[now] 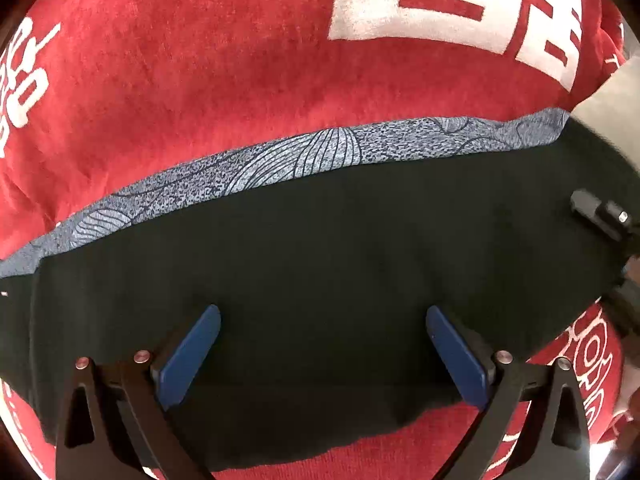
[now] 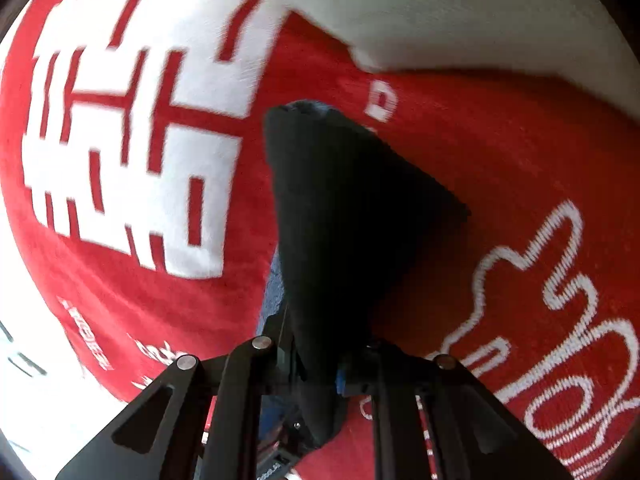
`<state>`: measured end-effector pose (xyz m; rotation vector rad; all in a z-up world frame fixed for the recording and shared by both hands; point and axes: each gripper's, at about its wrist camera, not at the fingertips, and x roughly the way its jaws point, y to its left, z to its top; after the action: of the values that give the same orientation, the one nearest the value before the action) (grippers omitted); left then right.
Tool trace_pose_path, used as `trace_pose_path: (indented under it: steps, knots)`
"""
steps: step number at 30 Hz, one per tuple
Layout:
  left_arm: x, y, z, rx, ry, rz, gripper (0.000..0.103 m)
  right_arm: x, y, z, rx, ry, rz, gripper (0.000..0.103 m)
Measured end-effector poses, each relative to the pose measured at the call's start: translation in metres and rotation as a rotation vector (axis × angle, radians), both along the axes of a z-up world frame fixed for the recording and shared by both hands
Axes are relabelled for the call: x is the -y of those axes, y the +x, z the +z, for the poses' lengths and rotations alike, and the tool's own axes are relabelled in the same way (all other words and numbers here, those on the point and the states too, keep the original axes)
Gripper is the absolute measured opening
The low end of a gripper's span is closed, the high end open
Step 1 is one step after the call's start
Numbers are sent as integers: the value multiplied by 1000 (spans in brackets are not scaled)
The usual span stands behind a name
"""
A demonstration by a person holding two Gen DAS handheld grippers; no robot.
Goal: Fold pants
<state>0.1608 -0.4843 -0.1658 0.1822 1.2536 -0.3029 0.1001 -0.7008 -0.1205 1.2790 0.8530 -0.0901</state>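
The black pants [image 1: 320, 264] lie across a red cloth, with a blue-grey patterned band [image 1: 304, 156] along their far edge. My left gripper [image 1: 322, 320] is open, its blue pads [image 1: 188, 360] spread wide just above the black fabric, holding nothing. My right gripper [image 2: 316, 364] is shut on a fold of the black pants [image 2: 344, 216], which stands up from between its fingers in the right wrist view. The tip of the right gripper [image 1: 600, 212] shows at the right edge of the left wrist view, over the pants' end.
A red cloth with large white characters [image 1: 200, 80] covers the surface under the pants; it also fills the right wrist view [image 2: 500, 160]. A pale surface [image 2: 440, 8] lies beyond the cloth's far edge.
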Motion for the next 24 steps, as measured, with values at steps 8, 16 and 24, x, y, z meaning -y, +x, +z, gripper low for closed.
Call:
trace_pose_path:
  steps: [8, 16, 24]
  knots:
    - [-13, -4, -5, 9, -45, -5, 103, -46, 26, 62, 46, -257, 227, 13]
    - [-97, 7, 38, -16, -163, 73, 103, -120, 44, 116, 81, -511, 424, 13]
    - [-267, 17, 62, 39, -60, 204, 103, -258, 60, 122, 40, -811, 593, 14]
